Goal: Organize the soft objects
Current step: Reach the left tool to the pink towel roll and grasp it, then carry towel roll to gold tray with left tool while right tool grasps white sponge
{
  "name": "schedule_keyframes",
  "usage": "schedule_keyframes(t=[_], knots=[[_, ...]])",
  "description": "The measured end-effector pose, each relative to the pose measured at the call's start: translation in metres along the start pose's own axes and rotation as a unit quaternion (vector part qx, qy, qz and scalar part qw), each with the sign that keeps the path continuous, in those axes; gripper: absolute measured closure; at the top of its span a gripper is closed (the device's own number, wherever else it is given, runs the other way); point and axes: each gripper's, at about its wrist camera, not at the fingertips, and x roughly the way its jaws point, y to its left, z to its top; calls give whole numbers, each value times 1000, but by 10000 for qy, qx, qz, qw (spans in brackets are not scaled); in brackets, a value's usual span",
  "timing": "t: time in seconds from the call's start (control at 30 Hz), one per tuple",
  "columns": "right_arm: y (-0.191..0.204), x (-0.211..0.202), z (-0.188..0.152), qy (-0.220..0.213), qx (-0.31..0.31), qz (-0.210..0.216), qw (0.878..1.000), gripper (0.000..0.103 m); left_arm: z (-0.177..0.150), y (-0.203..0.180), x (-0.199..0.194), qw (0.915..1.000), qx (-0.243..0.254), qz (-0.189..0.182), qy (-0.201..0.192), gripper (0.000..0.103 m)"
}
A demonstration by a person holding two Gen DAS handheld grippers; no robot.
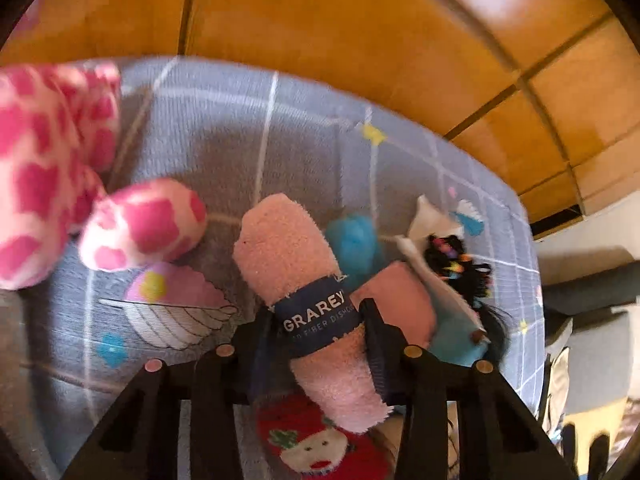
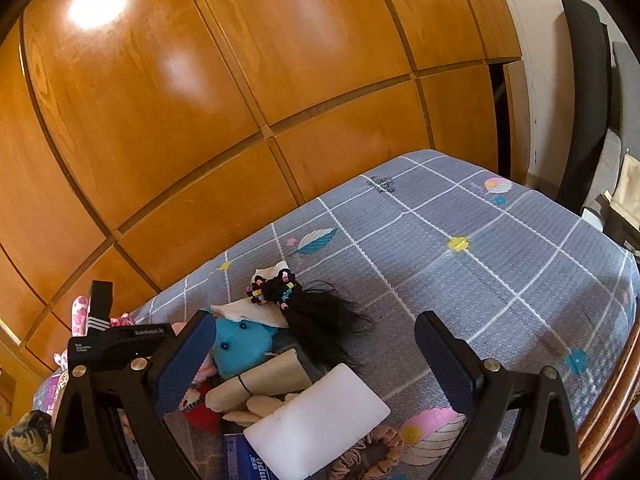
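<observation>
My left gripper (image 1: pixel 318 320) is shut on a rolled pink dishcloth (image 1: pixel 288 248) with a dark blue paper band, held above the bed. Behind it lie a rag doll in blue (image 1: pixel 352 244) with black hair (image 1: pixel 456 256) and a pink cloth (image 1: pixel 400 300). A pink-and-white spotted plush (image 1: pixel 52 168) lies at the left, a red sock with a face (image 1: pixel 320 444) underneath. My right gripper (image 2: pixel 316 360) is open and empty over the pile: the doll (image 2: pixel 244 344), a white sponge block (image 2: pixel 320 420), a beige roll (image 2: pixel 264 384), a scrunchie (image 2: pixel 368 456).
The grey checked bedcover (image 2: pixel 480 272) stretches to the right of the pile. Wooden wardrobe doors (image 2: pixel 200 100) stand right behind the bed. A dark chair (image 2: pixel 584 100) is at the far right. The bed's wooden edge (image 2: pixel 616 392) runs at the right.
</observation>
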Motion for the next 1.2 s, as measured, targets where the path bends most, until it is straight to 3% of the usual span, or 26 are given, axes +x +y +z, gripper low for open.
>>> schedule_keyframes(t=[0.23,0.37,0.57,0.63,1.0,1.03,1.07,1.2], knots=[[-16,3,3,108,462,171,9987,3,-26,0,-75,9945,632,92,-825,62],[-23,10,3,362,697,238,9966,3,-47,4,-102,9902,928,2,-1045,62],[-22,31,-8,1531,750,-232,9851,3,-85,7,-131,9837,1313,-154,-1216,62],[-19,32,-19,1779,789,-204,9807,3,-96,9,-138,9823,1362,-229,-1264,62],[-11,61,-38,2131,896,-738,9701,3,-136,45,-196,9748,1324,-605,-1688,62],[-8,68,-41,2213,765,-773,9691,10,-140,56,-208,9740,1239,-630,-1788,62],[-5,71,-44,2250,663,-739,9693,31,-142,64,-214,9738,1169,-622,-1848,62],[13,62,-48,1921,109,-628,9793,33,-151,124,-250,9747,479,-424,-2141,62]])
